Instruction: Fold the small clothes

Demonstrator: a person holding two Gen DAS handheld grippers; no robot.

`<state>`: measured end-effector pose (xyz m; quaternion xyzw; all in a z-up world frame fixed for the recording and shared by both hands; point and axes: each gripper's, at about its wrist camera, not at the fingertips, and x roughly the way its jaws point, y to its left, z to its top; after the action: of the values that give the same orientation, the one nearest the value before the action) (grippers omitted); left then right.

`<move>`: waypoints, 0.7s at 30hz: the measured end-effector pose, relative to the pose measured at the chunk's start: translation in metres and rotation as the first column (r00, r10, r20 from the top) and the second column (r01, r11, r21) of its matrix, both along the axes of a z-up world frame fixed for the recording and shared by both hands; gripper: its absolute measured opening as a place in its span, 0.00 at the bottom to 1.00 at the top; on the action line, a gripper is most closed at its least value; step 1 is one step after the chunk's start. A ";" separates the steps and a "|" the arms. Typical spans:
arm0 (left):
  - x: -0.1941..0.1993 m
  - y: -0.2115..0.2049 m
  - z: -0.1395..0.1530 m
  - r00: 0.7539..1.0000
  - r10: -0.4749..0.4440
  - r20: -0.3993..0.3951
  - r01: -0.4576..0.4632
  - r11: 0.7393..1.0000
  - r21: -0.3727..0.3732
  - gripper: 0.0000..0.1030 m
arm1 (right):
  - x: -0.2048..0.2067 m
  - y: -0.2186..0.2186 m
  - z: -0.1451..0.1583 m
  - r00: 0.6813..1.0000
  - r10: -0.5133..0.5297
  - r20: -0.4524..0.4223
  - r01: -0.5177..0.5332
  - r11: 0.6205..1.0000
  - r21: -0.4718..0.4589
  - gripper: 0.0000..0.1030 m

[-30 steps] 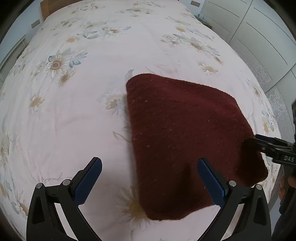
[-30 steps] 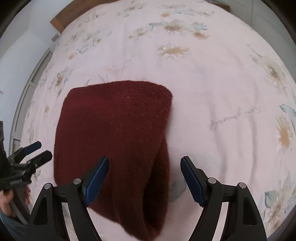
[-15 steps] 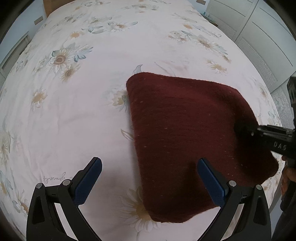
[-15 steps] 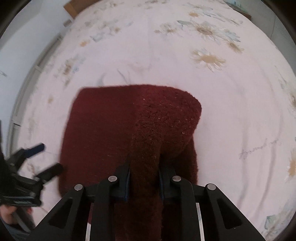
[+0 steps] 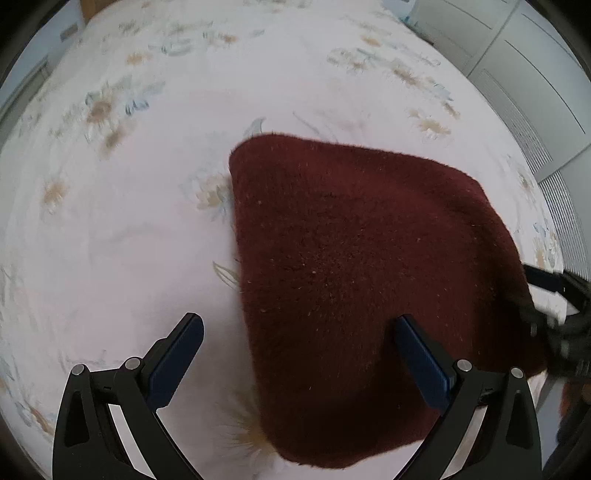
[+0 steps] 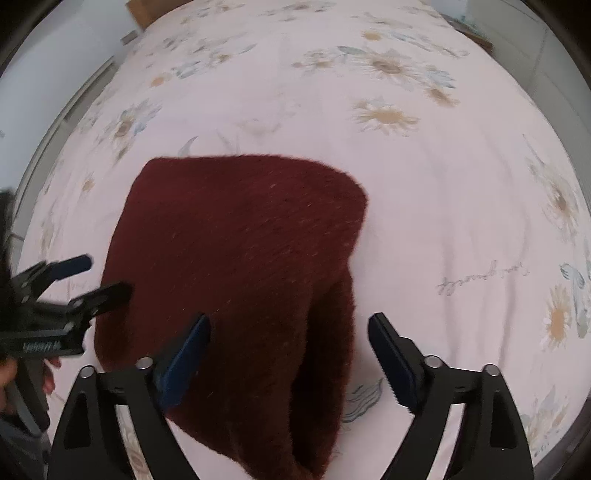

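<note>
A folded dark red knit garment point(image 5: 369, 277) lies flat on the floral bedsheet point(image 5: 129, 221); it also shows in the right wrist view point(image 6: 240, 277). My left gripper point(image 5: 295, 354) is open and empty, its right finger over the garment's near left part. My right gripper point(image 6: 288, 354) is open and empty, straddling the garment's thick folded right edge. The left gripper shows at the left of the right wrist view point(image 6: 88, 277). The right gripper shows blurred at the right edge of the left wrist view point(image 5: 554, 302).
The bed's white sheet with daisy prints point(image 6: 388, 114) spreads all around the garment. White wardrobe doors point(image 5: 517, 55) stand beyond the bed's far right side. A wooden headboard point(image 6: 140, 11) is at the far end.
My right gripper, shut on the garment's folded edge half a second ago, has opened and let it go. The garment has settled flat. My left gripper stayed open.
</note>
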<state>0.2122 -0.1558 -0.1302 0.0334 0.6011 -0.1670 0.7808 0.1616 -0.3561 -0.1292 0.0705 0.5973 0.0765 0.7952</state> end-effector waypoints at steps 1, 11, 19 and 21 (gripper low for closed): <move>0.002 0.000 -0.003 1.000 0.006 -0.011 -0.006 1.000 -0.003 0.99 | 0.000 0.001 -0.006 1.000 0.003 -0.010 -0.003 1.000 -0.007 1.00; -0.008 0.001 -0.042 0.999 0.023 -0.033 -0.024 0.999 -0.022 1.00 | -0.013 -0.016 -0.061 0.997 -0.064 -0.034 0.068 0.988 0.135 1.00; -0.013 0.006 -0.054 0.998 0.042 -0.039 -0.045 0.996 -0.082 1.00 | -0.012 -0.015 -0.070 0.998 -0.054 -0.018 0.056 0.983 0.173 0.99; -0.013 0.008 -0.055 0.998 0.043 -0.042 -0.046 0.995 -0.089 1.00 | -0.012 -0.013 -0.071 0.999 -0.051 -0.018 0.053 0.982 0.183 0.99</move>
<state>0.1991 -0.1477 -0.1857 -0.0184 0.6092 -0.1771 0.7728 0.1500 -0.3690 -0.2003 0.1598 0.5910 0.1099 0.7830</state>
